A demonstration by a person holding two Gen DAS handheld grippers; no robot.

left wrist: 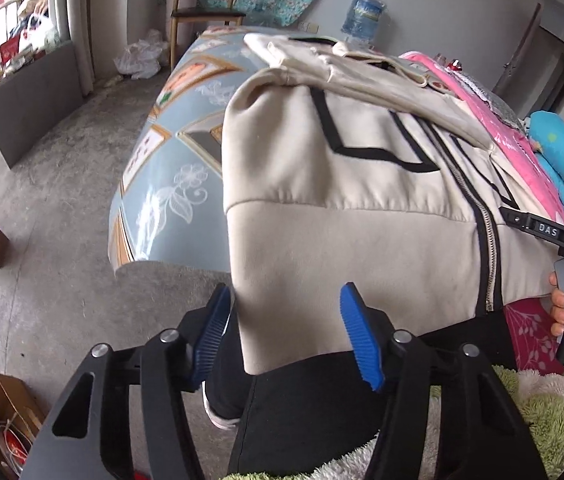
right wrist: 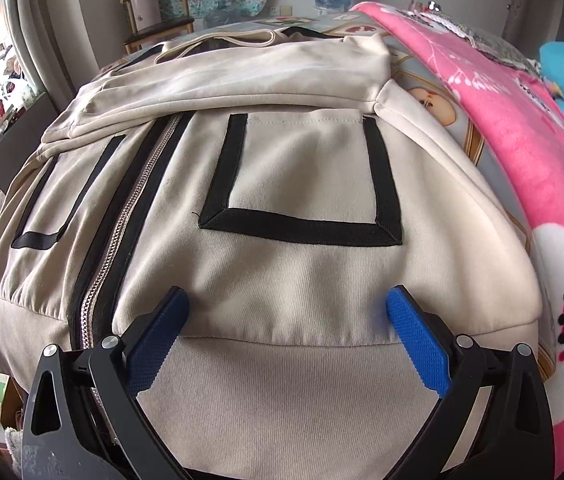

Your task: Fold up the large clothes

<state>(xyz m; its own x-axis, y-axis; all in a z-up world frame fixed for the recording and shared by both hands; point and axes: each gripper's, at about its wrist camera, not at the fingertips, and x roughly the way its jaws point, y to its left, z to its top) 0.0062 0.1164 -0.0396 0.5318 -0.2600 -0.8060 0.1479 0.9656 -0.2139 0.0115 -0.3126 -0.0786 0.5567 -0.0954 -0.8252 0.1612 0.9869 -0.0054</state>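
Your left tongs (left wrist: 284, 308) straddle the jacket (left wrist: 354, 208) hem corner at 6 o'clock, pads not pressing. Your right tongs (right wrist: 288, 312) gape wide over the hem.

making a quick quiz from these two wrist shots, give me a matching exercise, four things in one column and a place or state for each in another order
Things:
1. cream zip-up jacket with black tape rectangles
2. pink flowered fleece blanket
3. blue plastic water jug
4. wooden chair with dark seat

Places or states:
A. stands on the floor by the far wall
B. lies spread on the bed, zipper closed, sleeve folded across the chest
C. stands past the far end of the bed, seat bare
D. lies along the bed beside the jacket

Pairs: 1-B, 2-D, 3-A, 4-C
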